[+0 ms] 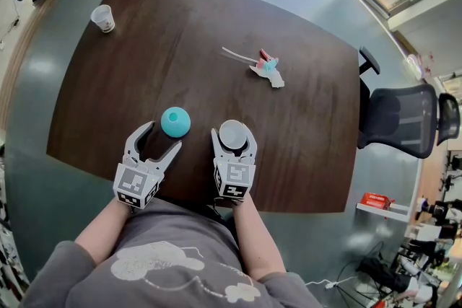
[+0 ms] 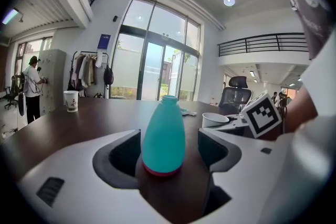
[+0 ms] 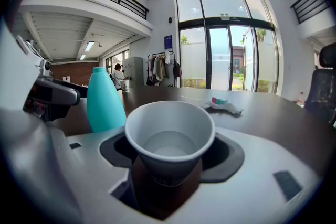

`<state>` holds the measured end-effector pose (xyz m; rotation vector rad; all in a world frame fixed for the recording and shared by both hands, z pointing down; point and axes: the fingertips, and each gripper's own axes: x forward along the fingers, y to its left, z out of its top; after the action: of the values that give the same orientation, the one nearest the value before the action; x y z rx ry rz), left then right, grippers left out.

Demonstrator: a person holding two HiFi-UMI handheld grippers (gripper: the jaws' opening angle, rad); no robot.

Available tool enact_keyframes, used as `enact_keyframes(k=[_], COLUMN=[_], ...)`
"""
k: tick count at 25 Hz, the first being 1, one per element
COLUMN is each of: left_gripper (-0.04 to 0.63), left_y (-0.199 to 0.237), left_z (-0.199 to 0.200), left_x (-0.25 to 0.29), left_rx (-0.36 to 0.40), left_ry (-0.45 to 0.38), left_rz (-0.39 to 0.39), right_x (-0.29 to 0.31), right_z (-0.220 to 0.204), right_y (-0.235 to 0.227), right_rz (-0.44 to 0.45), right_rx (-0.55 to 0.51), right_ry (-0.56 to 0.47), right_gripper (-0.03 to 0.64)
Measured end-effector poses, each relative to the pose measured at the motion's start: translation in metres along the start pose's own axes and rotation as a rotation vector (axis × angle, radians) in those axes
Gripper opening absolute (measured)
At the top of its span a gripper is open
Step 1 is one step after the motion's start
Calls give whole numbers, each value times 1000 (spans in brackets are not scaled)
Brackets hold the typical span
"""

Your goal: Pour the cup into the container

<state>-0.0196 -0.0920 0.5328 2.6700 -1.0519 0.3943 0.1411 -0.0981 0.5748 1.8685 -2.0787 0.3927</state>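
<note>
So here's where we're at: the bench (image 1: 303, 155) is mostly bare. The near edge runs right under our wrists, and there's loads of open dark wood ahead and off to the right. The only other stuff on it is a spare paper cup (image 1: 102, 18) way out by the far left corner and a crumpled wrapper (image 1: 267, 70) past the middle, both well apart from us. An office chair (image 1: 408, 117) sits just off the right edge. The cup (image 3: 169, 136) stands upright close to the near edge, mouth straight up, so its long axis is vertical. We can't tell whether that pale disc low inside it is liquid or just the bottom. The teal container (image 1: 175, 122) is just to its left, not touching it. It's upright too, with the narrow open neck on top and a reddish band round the base. Our right gripper (image 1: 232, 133) has its fingers (image 3: 226, 157) spread wide with the cup deep between them. The pads sit just beside its walls, and the rim looks perfectly round with no squeeze showing. Our left gripper (image 1: 164, 135) is angled toward the container, fingers (image 2: 118, 157) also wide. The container stands out by the tips, with bare wood showing on both sides of it, so nothing's being held there.
</note>
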Motion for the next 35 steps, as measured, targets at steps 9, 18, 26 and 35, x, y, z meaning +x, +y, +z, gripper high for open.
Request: enact_keyframes(k=[9,18,26,35], left_gripper=[420,422,422,422], left_y=[1,5,12,12], left_z=[-7,-10,-12,-16], left_x=[25,46,60,72], left_rx=[-8,11,12,5], left_ry=[20,30,37,41], left_rz=[29,36,52,34], right_x=[0,0,2,2], right_z=[0,1,1,1], right_y=[1,1,0,0], right_rz=[5,8,10,12], right_rx=[-1,2,-1,5], right_ry=[-7,-8,-2,5], right_gripper=[308,308,308,308])
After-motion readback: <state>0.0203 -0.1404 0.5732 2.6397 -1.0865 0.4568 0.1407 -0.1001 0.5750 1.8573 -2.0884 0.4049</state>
